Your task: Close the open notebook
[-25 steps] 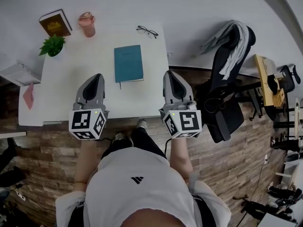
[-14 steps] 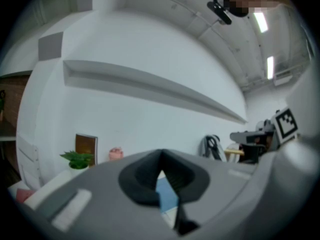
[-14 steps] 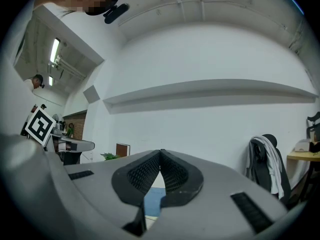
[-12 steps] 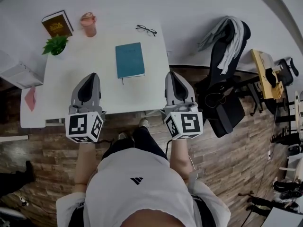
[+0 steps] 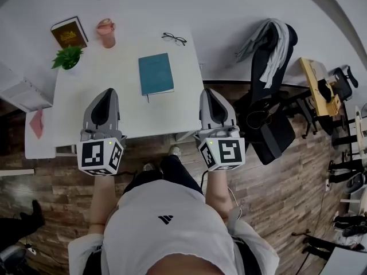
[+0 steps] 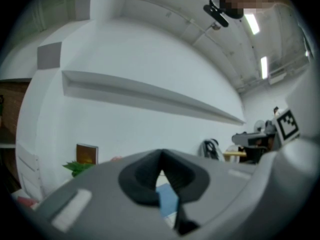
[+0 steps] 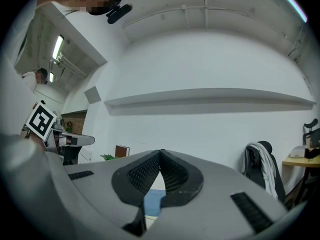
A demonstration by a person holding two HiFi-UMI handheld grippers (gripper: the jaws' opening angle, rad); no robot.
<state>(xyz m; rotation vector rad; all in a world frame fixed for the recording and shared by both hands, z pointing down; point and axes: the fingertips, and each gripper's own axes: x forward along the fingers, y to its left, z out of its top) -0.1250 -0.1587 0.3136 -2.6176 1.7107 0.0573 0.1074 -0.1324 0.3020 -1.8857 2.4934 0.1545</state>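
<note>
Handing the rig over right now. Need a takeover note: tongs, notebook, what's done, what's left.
Left tongs: shut, empty, held level over the near edge of the white table.
Right tongs: shut, empty, level, by the table's near right corner.
Teal notebook: lies flat and closed on the table, beyond and between the two tongs; neither touches it.
Done: the notebook looks closed.
Left: apparently nothing on the notebook. Glasses, cup, plant and brown book sit at the far side, apart from it.
</note>
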